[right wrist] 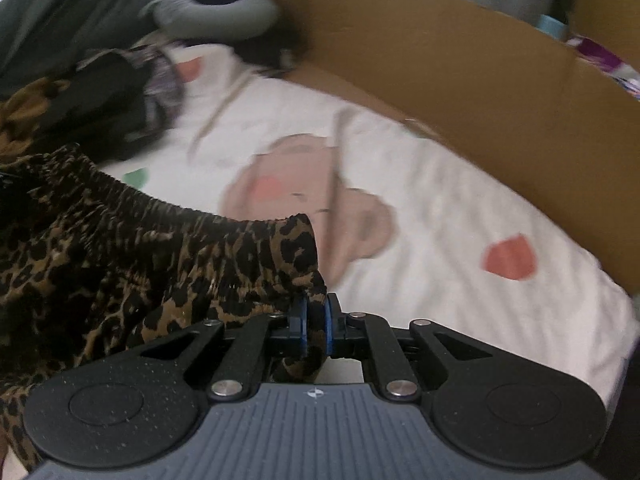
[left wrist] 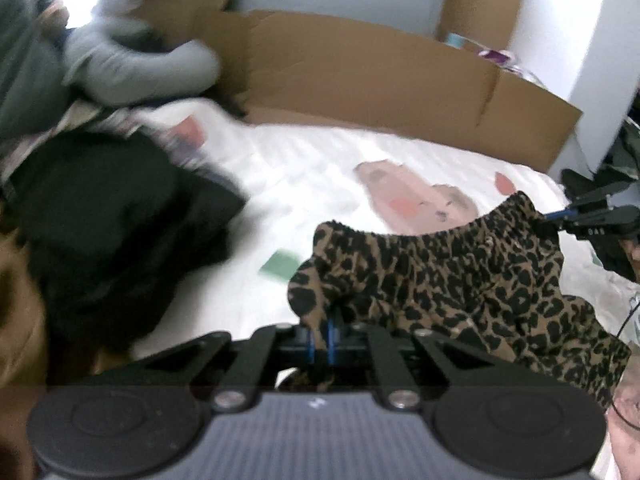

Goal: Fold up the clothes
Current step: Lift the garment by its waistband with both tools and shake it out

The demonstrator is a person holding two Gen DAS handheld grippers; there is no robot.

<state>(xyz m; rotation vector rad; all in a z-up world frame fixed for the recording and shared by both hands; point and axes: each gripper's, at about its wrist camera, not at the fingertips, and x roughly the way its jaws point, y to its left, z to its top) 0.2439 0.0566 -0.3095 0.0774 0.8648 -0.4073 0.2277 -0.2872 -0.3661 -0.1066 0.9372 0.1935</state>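
A: Left claw (left wrist: 324, 336)?
B: Clamped on one end of the elastic waistband of the leopard-print shorts (left wrist: 460, 280), blue pads pinching a gathered fold of cloth.

A: Right claw (right wrist: 316, 328)?
B: Likewise clamped, on the opposite end of the same waistband. Fabric bunched between the pads and hanging below them. Also visible at the right edge of the left wrist view, gripping the waistband corner there.

A: Position of the garment?
B: Held up between both claws, waistband sagging in a shallow curve, the rest of the cloth drooping in folds. Raised above the bed sheet (left wrist: 312, 168); contact of the lower hem with the sheet not determinable.

A: Surroundings?
B: White sheet printed with a pink bear figure (right wrist: 304, 192) and small red and green patches. Black garment (left wrist: 120, 220) heaped to the left on the bed. Grey garment (left wrist: 148, 68) farther back, blurred. Cardboard box (left wrist: 380, 76) along the far edge of the bed, flaps open.

A: Image quality?
B: Motion blur in both views, worst at left.
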